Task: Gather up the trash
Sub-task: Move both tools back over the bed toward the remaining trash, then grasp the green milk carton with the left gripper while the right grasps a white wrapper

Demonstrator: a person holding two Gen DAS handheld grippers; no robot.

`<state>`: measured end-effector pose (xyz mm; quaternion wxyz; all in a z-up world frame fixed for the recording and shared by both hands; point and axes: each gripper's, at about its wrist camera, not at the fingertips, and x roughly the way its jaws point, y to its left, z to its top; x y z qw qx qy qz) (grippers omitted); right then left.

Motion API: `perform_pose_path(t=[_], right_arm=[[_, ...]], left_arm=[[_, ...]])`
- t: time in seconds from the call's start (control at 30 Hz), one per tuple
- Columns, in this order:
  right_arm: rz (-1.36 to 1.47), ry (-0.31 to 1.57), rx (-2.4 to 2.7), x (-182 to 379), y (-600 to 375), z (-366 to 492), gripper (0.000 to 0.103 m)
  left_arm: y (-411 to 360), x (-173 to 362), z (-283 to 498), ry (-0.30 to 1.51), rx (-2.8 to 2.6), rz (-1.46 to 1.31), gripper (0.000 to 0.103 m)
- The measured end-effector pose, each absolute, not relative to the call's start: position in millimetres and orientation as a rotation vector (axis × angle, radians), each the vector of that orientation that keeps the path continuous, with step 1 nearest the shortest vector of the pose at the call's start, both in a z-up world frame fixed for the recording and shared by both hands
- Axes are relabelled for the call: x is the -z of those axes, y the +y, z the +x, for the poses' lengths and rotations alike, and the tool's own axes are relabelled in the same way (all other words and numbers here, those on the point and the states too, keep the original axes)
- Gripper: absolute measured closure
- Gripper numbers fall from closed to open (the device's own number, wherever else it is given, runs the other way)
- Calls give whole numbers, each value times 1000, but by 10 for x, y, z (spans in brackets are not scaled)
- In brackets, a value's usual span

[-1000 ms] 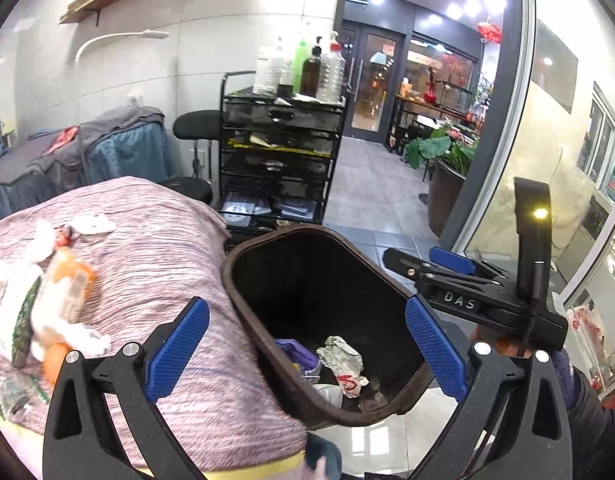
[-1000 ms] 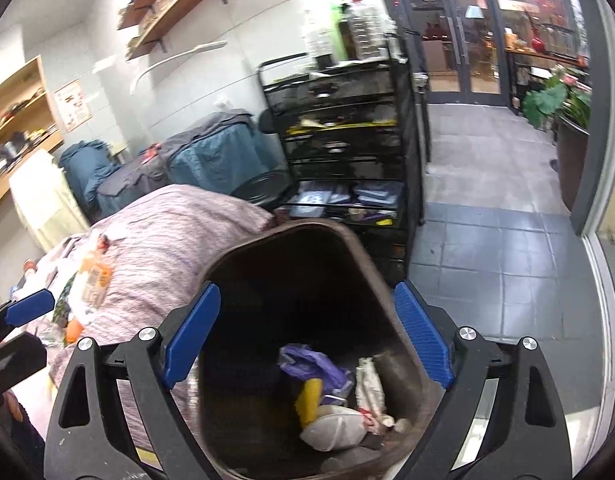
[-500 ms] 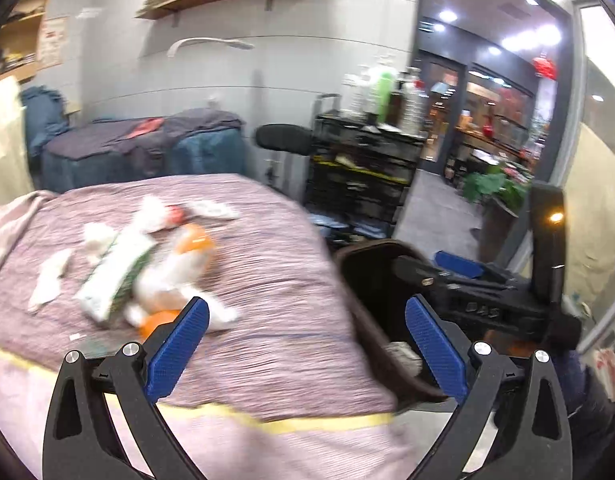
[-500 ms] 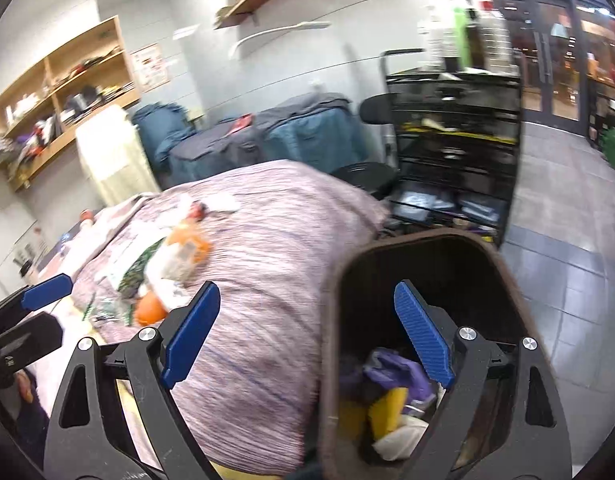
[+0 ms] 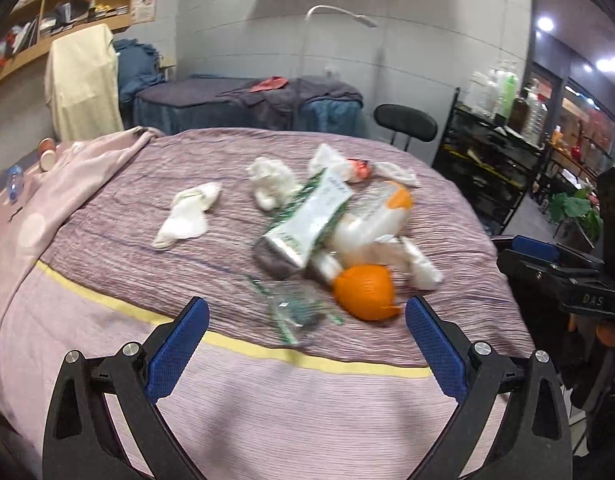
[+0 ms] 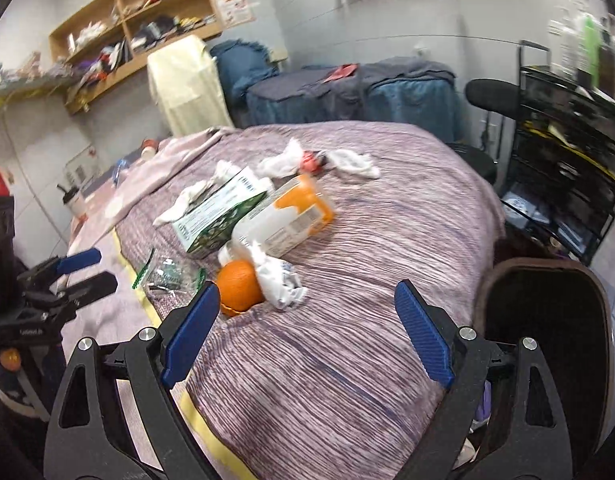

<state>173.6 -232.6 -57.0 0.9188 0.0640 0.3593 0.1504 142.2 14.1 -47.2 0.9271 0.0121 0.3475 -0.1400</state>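
Trash lies in a heap on the striped purple bedspread [image 5: 107, 240]: an orange peel [image 5: 363, 292] [image 6: 239, 284], a green-and-white box [image 5: 307, 220] [image 6: 219, 216], a white-and-orange carton [image 5: 371, 220] [image 6: 291, 212], a clear plastic bag [image 5: 295, 312] [image 6: 167, 272], a crumpled wrapper [image 6: 279, 276] and white tissues [image 5: 187, 216]. My left gripper [image 5: 307, 344] hangs open and empty just short of the bag and peel. My right gripper [image 6: 307, 332] is open and empty over bare bedspread, with the peel by its left fingertip. The dark brown bin [image 6: 539, 312] stands at the bed's right edge.
A black wire cart [image 5: 487, 160] with bottles and a black stool [image 5: 405, 124] stand right of the bed. Another covered bed [image 5: 247, 104] sits behind, below wall shelves. Each gripper shows at the edge of the other's view.
Both grippers swung left, away from the bin and over the bed. The bin left the left wrist view and slid to the right edge of the right wrist view. Both stayed open.
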Motion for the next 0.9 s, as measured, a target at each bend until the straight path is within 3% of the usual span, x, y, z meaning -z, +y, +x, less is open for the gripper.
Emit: perform_pose_path(t=[0.13,0.4,0.5,0.57,0.9], right_arm=[[44,797,-337,644,-2096,1967,15],[-133,918,-367,878,-1771,2336,40],[-160,953,-367,974,-1730,2455,53],[-161,978,-379,1030,-1719,2518,71],[-67,907,-388,866,-1922,2384,72]], left_arm=[[243,506,1596,738,270,37,6],[88,595,1936,801,314,131,6],[14,624,2096,824,318,171,6],[-51,630,2204,843,331,200,6],[-413,818,2650,919,328,399,21]])
